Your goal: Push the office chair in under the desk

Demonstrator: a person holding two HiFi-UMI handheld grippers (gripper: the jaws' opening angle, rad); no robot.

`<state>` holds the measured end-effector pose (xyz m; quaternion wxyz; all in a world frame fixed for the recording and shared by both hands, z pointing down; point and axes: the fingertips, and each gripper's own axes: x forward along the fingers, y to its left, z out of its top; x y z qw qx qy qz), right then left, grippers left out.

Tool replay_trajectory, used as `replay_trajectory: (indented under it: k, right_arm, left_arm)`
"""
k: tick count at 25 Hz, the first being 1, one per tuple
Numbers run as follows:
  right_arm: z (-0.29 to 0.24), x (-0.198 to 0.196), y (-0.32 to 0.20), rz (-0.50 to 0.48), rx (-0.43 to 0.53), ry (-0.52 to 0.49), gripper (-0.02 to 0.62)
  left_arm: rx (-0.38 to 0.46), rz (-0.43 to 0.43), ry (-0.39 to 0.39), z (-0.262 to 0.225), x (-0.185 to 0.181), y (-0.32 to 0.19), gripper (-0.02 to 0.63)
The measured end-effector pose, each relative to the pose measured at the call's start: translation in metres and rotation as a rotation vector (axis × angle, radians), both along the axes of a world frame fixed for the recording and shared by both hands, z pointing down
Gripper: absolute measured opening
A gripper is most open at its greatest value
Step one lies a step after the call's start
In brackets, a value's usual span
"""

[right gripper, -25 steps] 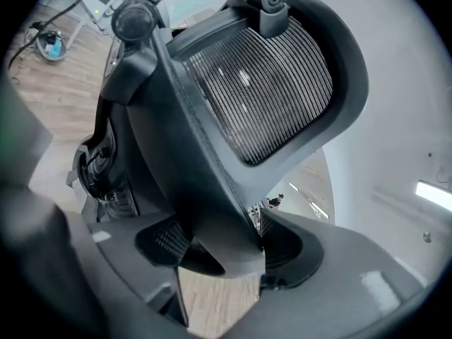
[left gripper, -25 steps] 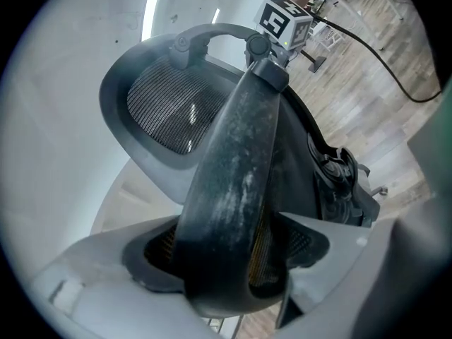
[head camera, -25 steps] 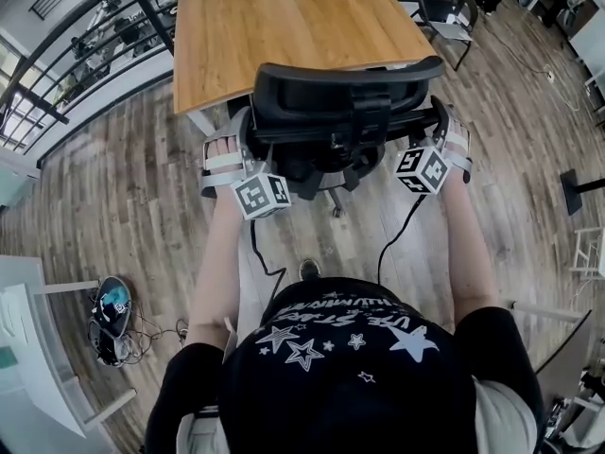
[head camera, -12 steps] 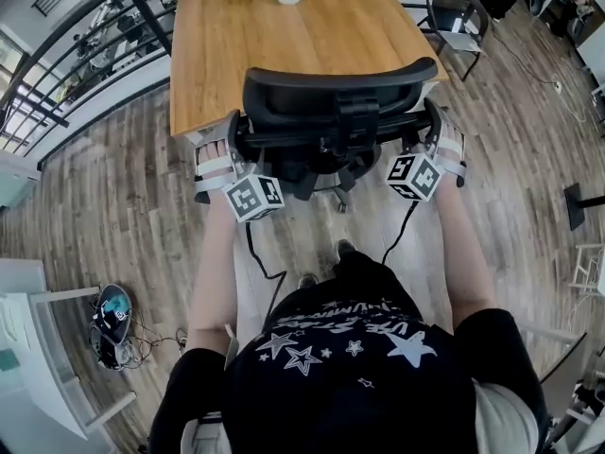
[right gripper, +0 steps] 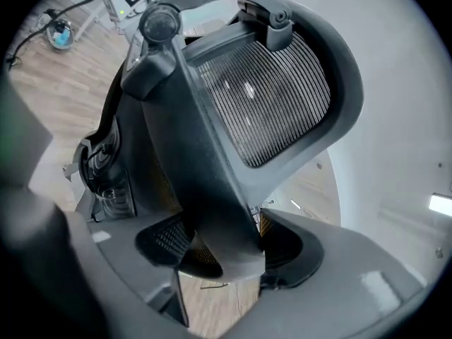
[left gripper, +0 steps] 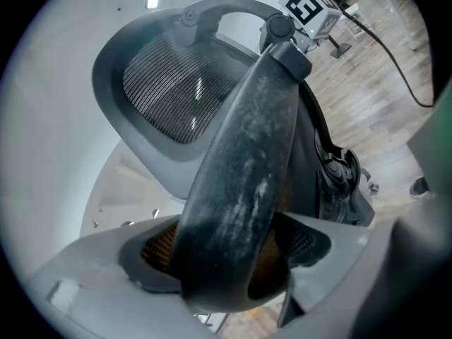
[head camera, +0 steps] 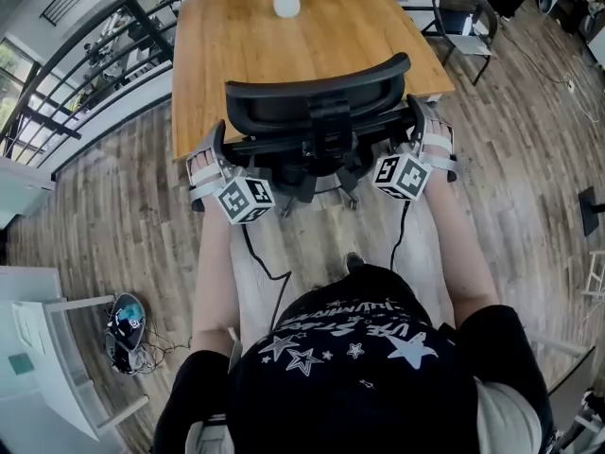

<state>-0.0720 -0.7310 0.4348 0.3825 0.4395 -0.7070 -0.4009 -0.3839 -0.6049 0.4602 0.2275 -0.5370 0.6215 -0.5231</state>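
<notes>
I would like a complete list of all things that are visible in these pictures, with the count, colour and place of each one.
office chair: one, black, at the desk's near edge
desk: one, light wood, ahead of the chair
vase: one, white, on the desk's far part
second chair: one, dark, beyond the desk's right corner
railing: one, black, far left
cabled device: one, dark, on the floor, lower left
floor: one, grey-brown planks
left tongs: one, grey, shut on the office chair's left side
right tongs: one, grey, shut on its right side
</notes>
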Motion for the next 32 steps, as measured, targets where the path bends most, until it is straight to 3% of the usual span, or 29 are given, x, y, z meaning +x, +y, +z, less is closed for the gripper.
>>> replay_trajectory:
  k: [7,19,24,32]
  right_arm:
    - [-0.002,-0.015,-0.032,-0.023,-0.003,0.012,0.290]
    - [-0.002,-0.024,-0.036,-0.033,-0.001,0.017,0.290]
    - [-0.001,-0.025,-0.034,-0.034,-0.082,-0.047,0.291]
    - [-0.005,-0.015,-0.023,-0.018,-0.070,-0.010,0.277]
  left_arm:
    - [-0.017,0.001,-0.014,0.001,-0.014,-0.029,0.402]
    - [-0.045,-0.037,-0.030,0.005,-0.028,-0.039,0.423]
    - [-0.085,-0.069,-0.047,0.011,-0.032,-0.039,0.427]
    - [-0.091,-0.111,0.084,0.008,-0.034,-0.025,0.426]
